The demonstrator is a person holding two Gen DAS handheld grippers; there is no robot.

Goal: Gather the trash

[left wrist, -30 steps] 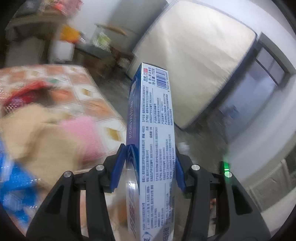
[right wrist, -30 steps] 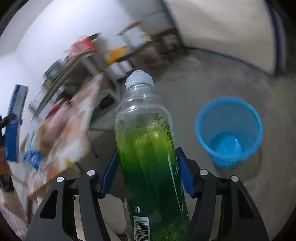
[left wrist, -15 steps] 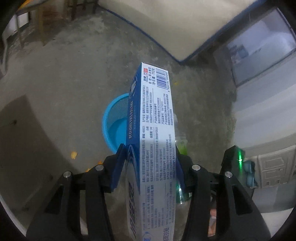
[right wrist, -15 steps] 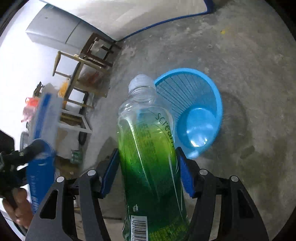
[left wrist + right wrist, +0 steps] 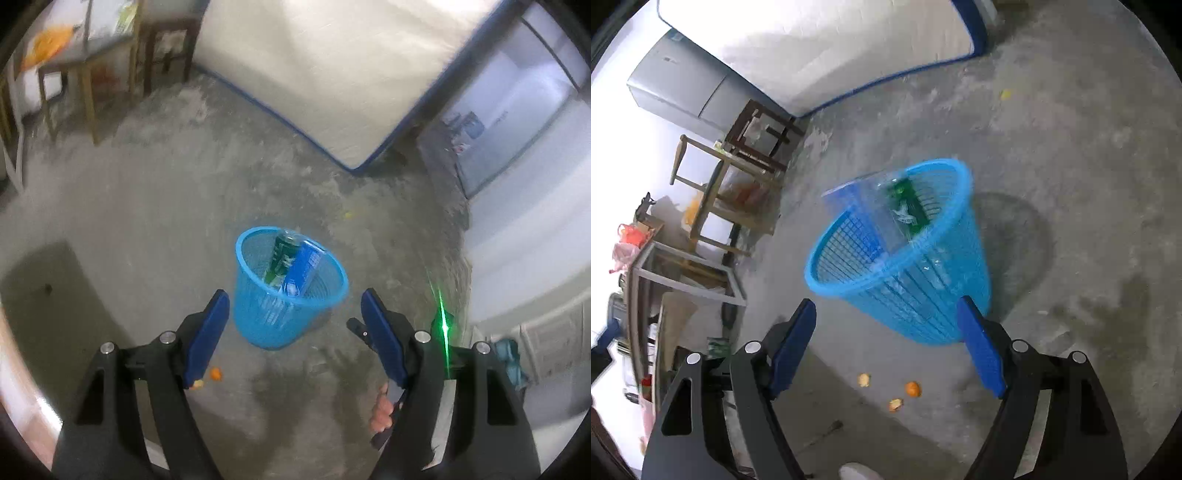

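Observation:
A blue mesh basket (image 5: pixel 273 321) (image 5: pixel 934 295) stands on the concrete floor below both grippers. Inside it lean a green drink bottle (image 5: pixel 281 254) (image 5: pixel 909 208) and a blue toothpaste box (image 5: pixel 302 271) (image 5: pixel 855 210), both blurred in the right wrist view. My left gripper (image 5: pixel 294 295) hangs above the basket, its jaws opening with nothing between them. My right gripper (image 5: pixel 886 302) is also over the basket, jaws opening and empty. A hand (image 5: pixel 380 410) shows behind the left gripper's right finger.
Orange peel scraps (image 5: pixel 912 388) lie on the floor near the basket. A white mattress (image 5: pixel 314 74) leans on the far wall. Wooden stools and a table (image 5: pixel 88 74) stand at the left, with a grey fridge (image 5: pixel 679 88) and cluttered shelves (image 5: pixel 646 280).
Both grippers swung over the basket and opened. The toothpaste box left the left gripper and the green bottle left the right one; both now lie in the basket.

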